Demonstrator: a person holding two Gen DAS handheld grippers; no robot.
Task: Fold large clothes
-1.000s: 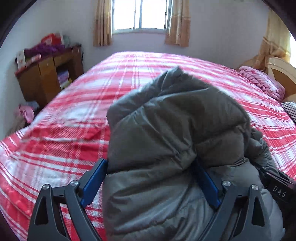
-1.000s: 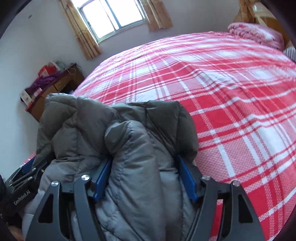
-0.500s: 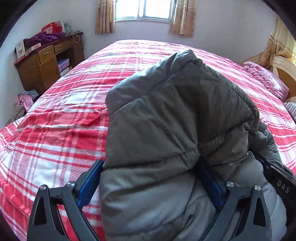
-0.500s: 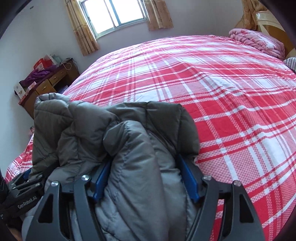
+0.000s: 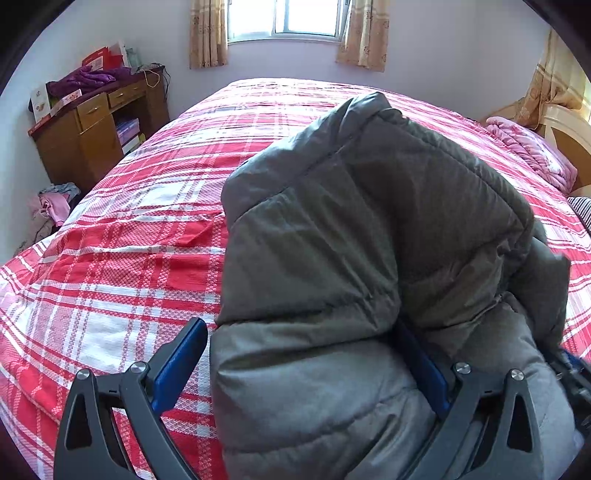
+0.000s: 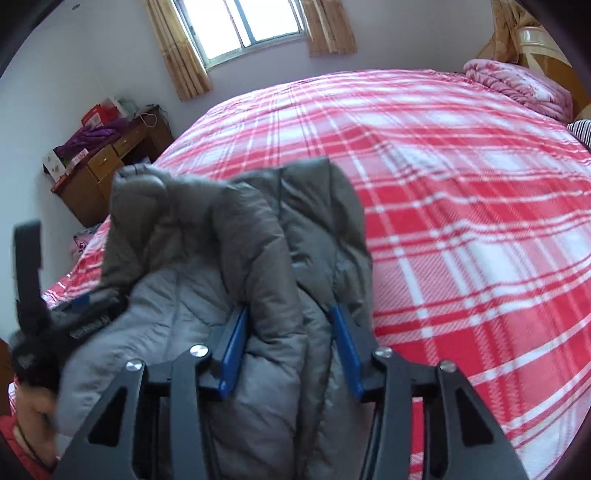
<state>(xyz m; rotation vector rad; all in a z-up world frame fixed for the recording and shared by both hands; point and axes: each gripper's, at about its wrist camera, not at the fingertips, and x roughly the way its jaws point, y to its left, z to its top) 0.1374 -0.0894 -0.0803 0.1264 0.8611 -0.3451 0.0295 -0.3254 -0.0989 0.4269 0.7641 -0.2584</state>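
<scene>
Item: grey padded jacket (image 5: 369, 258), held bunched above the near edge of the bed (image 5: 129, 258), not yet laid flat. My left hand-held gripper (image 5: 295, 354) stands wide, its blue pads on either side of a thick fold; my right hand-held gripper (image 6: 291, 350) is narrower and pinches another fold. Purpose, as I judge it: both grips support the bulk so it can be spread for folding.

Bright window (image 5: 283, 16) daylight; fisheye-bent edges, right wrist view motion-blurred.
</scene>
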